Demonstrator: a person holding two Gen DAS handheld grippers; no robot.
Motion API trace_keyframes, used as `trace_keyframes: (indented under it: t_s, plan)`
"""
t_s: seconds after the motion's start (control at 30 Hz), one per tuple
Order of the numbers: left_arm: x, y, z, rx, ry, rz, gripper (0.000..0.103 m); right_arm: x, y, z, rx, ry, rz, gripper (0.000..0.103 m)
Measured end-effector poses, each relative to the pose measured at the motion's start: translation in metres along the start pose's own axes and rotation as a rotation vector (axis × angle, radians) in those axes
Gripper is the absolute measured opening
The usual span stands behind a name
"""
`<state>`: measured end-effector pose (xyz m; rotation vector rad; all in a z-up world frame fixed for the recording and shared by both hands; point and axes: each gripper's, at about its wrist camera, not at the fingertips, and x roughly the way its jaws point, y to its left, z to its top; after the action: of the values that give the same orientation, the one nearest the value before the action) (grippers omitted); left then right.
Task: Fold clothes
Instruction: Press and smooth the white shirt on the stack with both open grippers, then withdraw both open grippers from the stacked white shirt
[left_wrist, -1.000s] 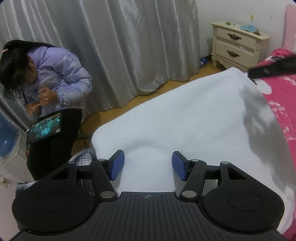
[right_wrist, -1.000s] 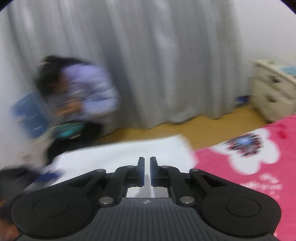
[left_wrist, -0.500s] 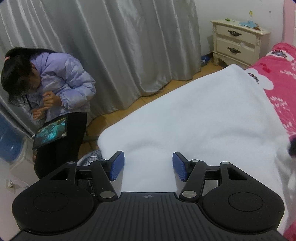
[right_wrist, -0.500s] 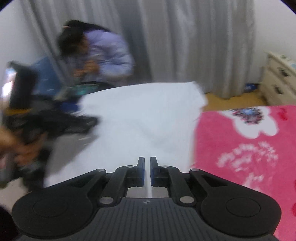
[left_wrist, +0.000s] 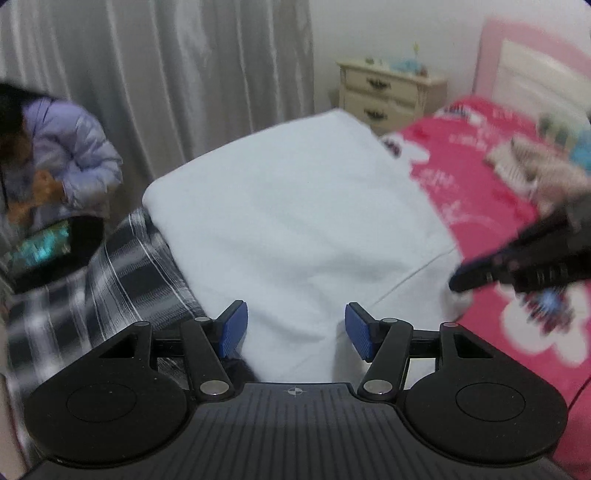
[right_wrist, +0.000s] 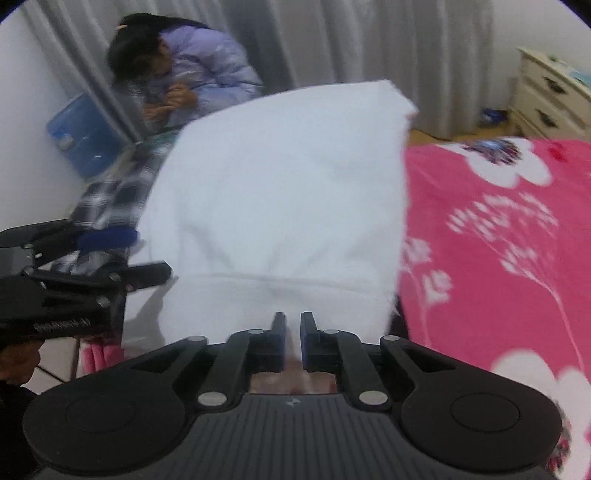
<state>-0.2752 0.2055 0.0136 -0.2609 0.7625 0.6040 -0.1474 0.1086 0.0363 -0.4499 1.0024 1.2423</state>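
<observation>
Both grippers hung over the near edge of the white cloth (left_wrist: 303, 221), which lay on the pink bedspread (right_wrist: 498, 240) with its long axis running away toward the curtain (left_wrist: 177, 74). The left gripper (left_wrist: 296, 330) had just opened wider, jaws well apart astride the cloth's near corner, pads not pressing. The right gripper (right_wrist: 291, 339) had just parted slightly, a narrow gap over the hem, apparently gripping nothing. It seemed nearer the bedspread-side edge.

The cloth (left_wrist: 295, 221) lies on the bed (left_wrist: 480, 206), a plaid garment (left_wrist: 140, 273) at its left edge; the nightstand (left_wrist: 388, 92) stands beyond (against the wall).
</observation>
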Motion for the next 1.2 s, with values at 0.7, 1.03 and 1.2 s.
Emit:
trace_keyframes:
  t_s: [0.7, 1.03, 1.2]
  plan:
    - [0.046, -0.034, 0.058, 0.086, -0.094, 0.121, 0.088, -0.009, -0.024, -0.005, -0.056, -0.245, 0.054, 0.016]
    - [0.093, -0.062, 0.06, 0.069, -0.004, 0.281, 0.088, 0.028, -0.086, -0.029, -0.007, -0.159, 0.173, 0.019]
    - [0.077, -0.074, 0.076, 0.044, -0.045, 0.311, 0.088, 0.019, -0.099, -0.031, -0.03, -0.151, 0.234, 0.021]
